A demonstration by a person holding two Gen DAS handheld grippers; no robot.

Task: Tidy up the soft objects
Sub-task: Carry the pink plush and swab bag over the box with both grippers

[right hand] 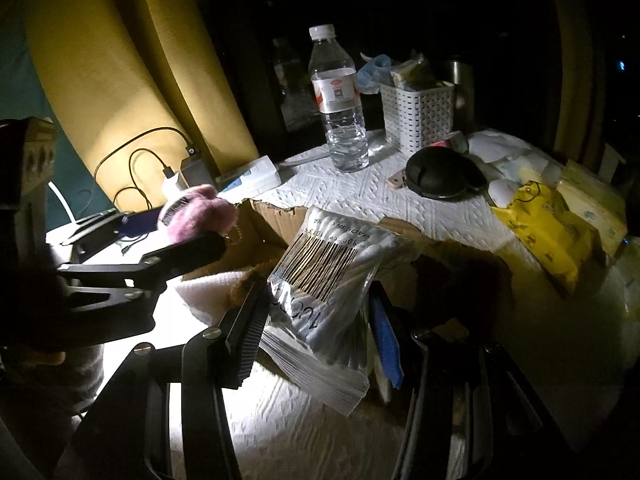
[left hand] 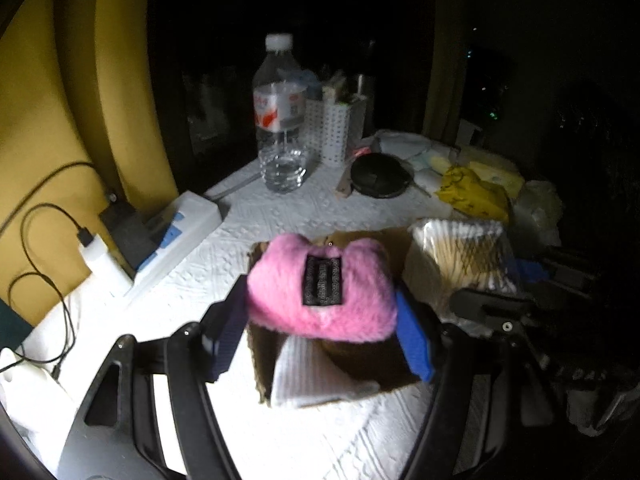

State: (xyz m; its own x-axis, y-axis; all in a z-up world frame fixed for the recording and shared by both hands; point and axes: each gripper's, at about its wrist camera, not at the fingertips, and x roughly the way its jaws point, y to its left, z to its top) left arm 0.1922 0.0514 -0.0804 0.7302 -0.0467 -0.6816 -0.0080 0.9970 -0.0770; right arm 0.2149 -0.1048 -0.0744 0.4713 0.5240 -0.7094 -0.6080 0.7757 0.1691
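Two loads are in the air at once: the left gripper [left hand: 320, 316] has its jaws clamped on a pink furry item [left hand: 320, 288], and the right gripper [right hand: 316, 320] has its jaws clamped on a clear bag of cotton swabs [right hand: 320, 292]. Both hang over the open cardboard box [left hand: 340, 376], where a white cloth [left hand: 308, 372] already lies at the box's 7 o'clock corner. By my reading the carrying step is nearly over and the drop is next: each hand should lower into the box, then part its jaws, one after the other so the grippers do not knock together, since they hang close side by side.

From the box, a water bottle [right hand: 340, 100] stands at 12 o'clock, a white basket [right hand: 418, 114] and a black round case [right hand: 438, 178] at 1 o'clock, yellow packs [right hand: 540, 232] at 3 o'clock, a power strip [left hand: 176, 236] with chargers at 10 o'clock. None of these blocks the drop; the box's torn flaps could snag the swab bag
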